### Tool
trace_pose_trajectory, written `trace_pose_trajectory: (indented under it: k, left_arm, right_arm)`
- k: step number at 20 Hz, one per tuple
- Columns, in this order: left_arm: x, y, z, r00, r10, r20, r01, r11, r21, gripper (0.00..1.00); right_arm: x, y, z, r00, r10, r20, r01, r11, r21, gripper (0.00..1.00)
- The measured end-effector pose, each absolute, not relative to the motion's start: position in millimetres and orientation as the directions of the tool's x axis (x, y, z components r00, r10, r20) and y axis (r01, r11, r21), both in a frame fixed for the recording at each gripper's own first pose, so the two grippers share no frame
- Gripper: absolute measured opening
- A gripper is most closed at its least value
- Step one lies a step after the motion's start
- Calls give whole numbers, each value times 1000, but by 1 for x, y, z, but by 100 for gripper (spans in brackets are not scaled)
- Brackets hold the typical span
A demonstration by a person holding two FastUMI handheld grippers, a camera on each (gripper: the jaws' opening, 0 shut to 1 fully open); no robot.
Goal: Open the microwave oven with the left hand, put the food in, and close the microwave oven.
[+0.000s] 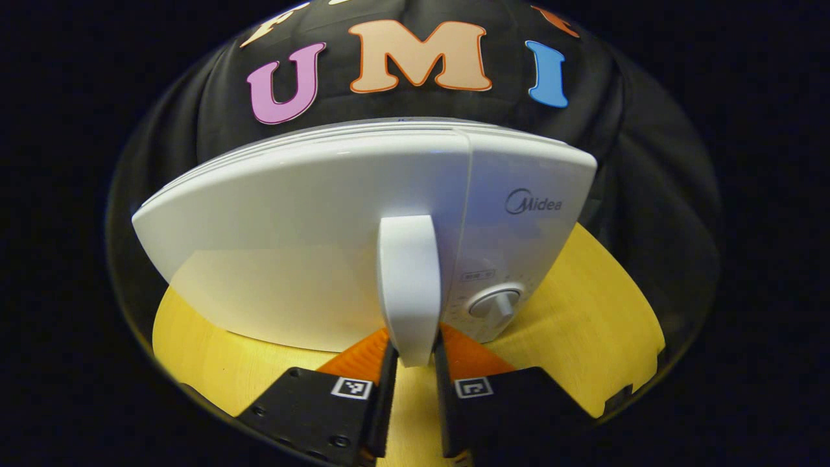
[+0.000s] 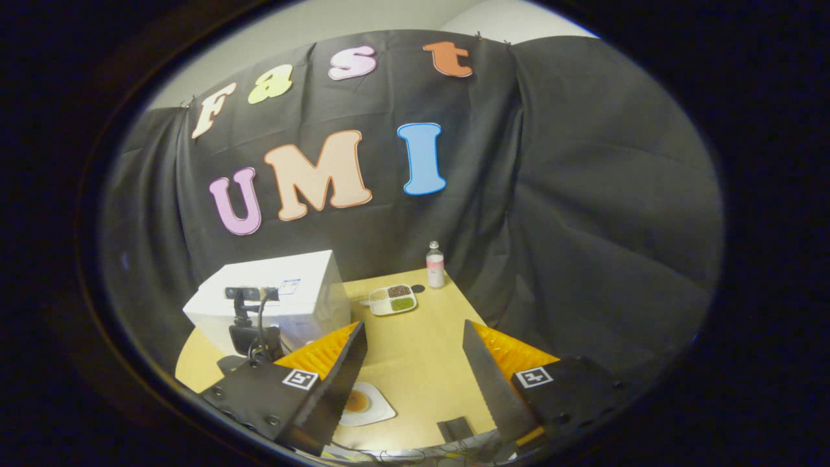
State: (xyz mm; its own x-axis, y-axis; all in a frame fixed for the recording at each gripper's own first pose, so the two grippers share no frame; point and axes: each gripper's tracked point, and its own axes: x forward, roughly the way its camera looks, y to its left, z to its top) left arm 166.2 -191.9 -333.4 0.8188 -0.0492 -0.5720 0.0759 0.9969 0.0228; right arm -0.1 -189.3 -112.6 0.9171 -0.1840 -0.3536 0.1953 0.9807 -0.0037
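The white microwave (image 1: 311, 240) fills the left gripper view, its door seam flush with the control panel. My left gripper (image 1: 414, 355) is shut on the lower end of the upright white door handle (image 1: 407, 279), one finger on each side. In the right gripper view the microwave (image 2: 305, 285) stands at the table's left, with the left gripper (image 2: 249, 327) in front of it. My right gripper (image 2: 414, 327) hangs open and empty high above the table. A divided tray of food (image 2: 392, 299) lies behind it, and a white plate with brown food (image 2: 364, 403) lies near the front.
The control panel carries a round knob (image 1: 496, 303) right of the handle. A small bottle (image 2: 435, 264) stands at the back of the yellow wooden table (image 2: 421, 363). A dark flat object (image 2: 457, 428) lies at the front edge. Black cloth walls close in the booth.
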Motion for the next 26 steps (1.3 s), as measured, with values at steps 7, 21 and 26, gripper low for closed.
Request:
trace_pose_trajectory:
  k: [7,21,26]
  left_arm:
    - [165,-192,-336,816,-46,-576,73,997,23,17]
    - [132,-188,-339,808,-43,-588,55,998,3,7]
    - [63,-165,-338,818,-71,-570,102,994,24,6]
  right_arm:
    - [-9,-182,-119,916,-174,-362,180,984,-17,92]
    - [-43,-170,-136,904,-154,-398,160,987,-18,92]
    - [-44,-156,-143,903,-101,-417,116,993,11,92]
